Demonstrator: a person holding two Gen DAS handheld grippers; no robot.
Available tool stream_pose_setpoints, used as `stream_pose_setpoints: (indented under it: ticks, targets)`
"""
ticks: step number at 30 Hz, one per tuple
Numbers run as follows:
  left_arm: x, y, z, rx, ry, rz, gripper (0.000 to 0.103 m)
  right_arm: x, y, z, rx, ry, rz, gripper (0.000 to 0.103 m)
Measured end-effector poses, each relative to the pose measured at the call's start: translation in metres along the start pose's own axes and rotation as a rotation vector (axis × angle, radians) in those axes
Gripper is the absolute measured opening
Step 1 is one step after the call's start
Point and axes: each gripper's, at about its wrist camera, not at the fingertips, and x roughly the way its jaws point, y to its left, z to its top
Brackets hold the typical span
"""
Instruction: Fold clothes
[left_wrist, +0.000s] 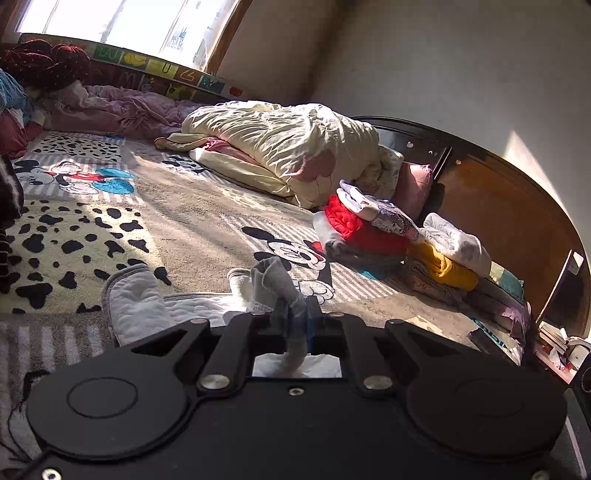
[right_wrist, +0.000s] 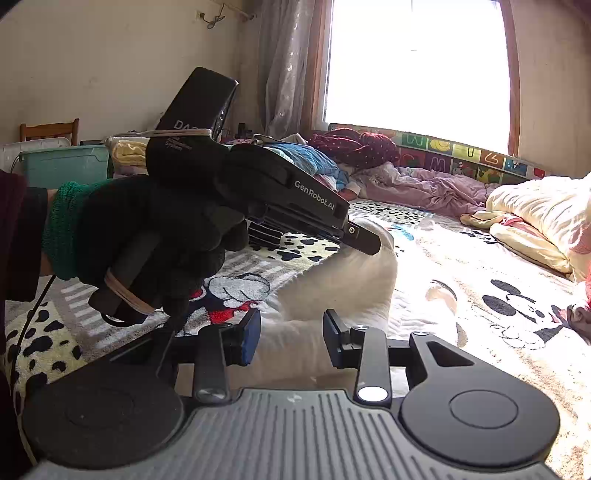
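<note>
White quilted garment with grey trim (left_wrist: 136, 299) lay bunched on the Mickey Mouse patterned blanket (left_wrist: 184, 221), one twisted edge pinched tight between the closed fingers of the left gripper (left_wrist: 295, 319). The right gripper (right_wrist: 290, 338) stood open and empty just above the same cloth, beside a stack of folded clothes (left_wrist: 388, 236).

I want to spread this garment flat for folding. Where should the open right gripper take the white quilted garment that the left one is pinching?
Probably the grey-trimmed edge of the white quilted garment, away from the shut left gripper. That thin hem lies flat on the cartoon-print blanket, so the right gripper should come in low from its own side, jaws straddling the edge.
</note>
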Motion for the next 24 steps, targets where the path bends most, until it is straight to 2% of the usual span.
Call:
stream_pose_setpoints:
  ticks: [2,4,6,9,12,15,17,20,22,24]
  targets:
    - [-0.007,-0.003,0.001,-0.002,-0.019,-0.01,0.007,0.011,-0.001,-0.003,-0.013,0.033,0.048,0.038]
    - [-0.013,0.002,0.001,-0.03,-0.051,-0.008,0.007,0.024,0.008,-0.01,-0.091,0.127,0.06,0.039]
    - [-0.011,0.01,0.001,-0.052,-0.045,0.054,0.007,0.027,0.013,-0.016,-0.124,0.179,0.066,0.039]
    - [0.003,0.026,-0.004,-0.079,-0.01,0.118,0.007,0.024,0.018,-0.018,-0.15,0.189,0.059,0.039]
    - [0.019,0.039,-0.01,-0.113,0.015,0.135,0.007,0.025,0.021,-0.019,-0.152,0.186,0.052,0.039]
    - [0.037,0.054,-0.016,-0.142,0.077,0.177,0.007,0.028,0.02,-0.018,-0.155,0.185,0.046,0.039]
    - [0.047,0.063,-0.02,-0.156,0.106,0.241,0.007,0.029,0.02,-0.017,-0.154,0.186,0.041,0.039]
    - [0.051,0.068,-0.021,-0.137,0.126,0.247,0.007,0.027,0.021,-0.018,-0.151,0.182,0.029,0.039]
    - [0.046,0.068,-0.019,-0.161,0.096,0.197,0.007,0.026,0.023,-0.018,-0.152,0.179,0.014,0.039]
    - [0.045,0.065,-0.018,-0.145,0.106,0.174,0.007,0.024,0.026,-0.018,-0.16,0.177,0.001,0.039]
